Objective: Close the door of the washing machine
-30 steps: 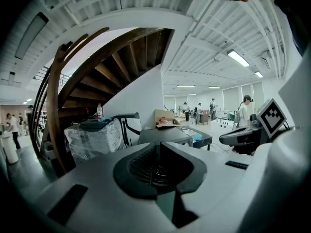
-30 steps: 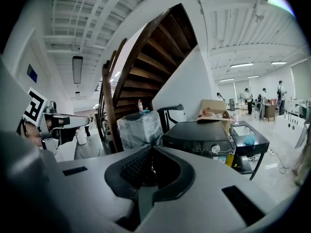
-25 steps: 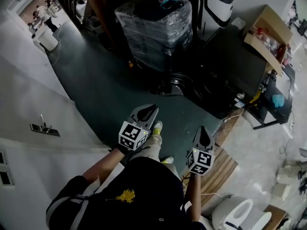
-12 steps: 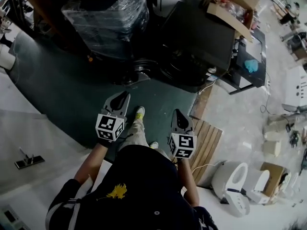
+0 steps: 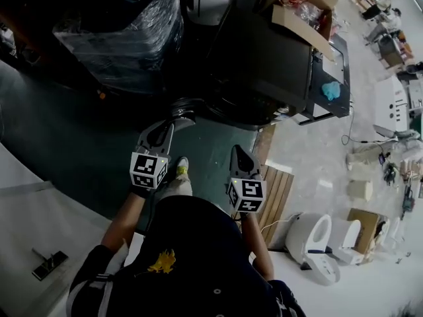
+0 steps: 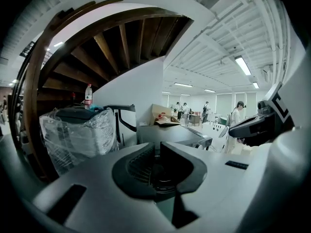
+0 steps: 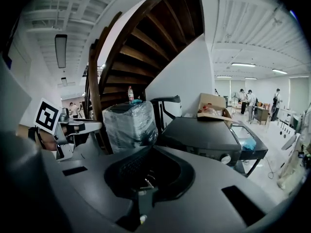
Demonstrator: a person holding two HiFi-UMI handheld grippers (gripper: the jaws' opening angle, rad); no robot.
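Note:
The dark washing machine (image 5: pixel 264 58) stands ahead of me in the head view, its round door (image 5: pixel 180 108) swung open at the front left, low by the green floor. My left gripper (image 5: pixel 165 128) is shut and empty, its tip a short way from the door and not touching it. My right gripper (image 5: pixel 236 152) is also shut and empty, and points at the machine's front from further back. The right gripper view shows the machine's flat top (image 7: pixel 204 132) and a knob (image 7: pixel 224 158). In the left gripper view the machine (image 6: pixel 170 132) lies beyond the shut jaws.
A plastic-wrapped stack (image 5: pixel 119 32) stands left of the machine, with an open cardboard box (image 5: pixel 297 8) on the machine's far side. A black table with a blue cloth (image 5: pixel 330 88) is to the right. Wooden slats (image 5: pixel 274 190) and white toilets (image 5: pixel 310 236) lie right of my feet.
I have walked forward and both grippers have come nearer the washing machine; the left tip now sits close to the open door. Both stay shut.

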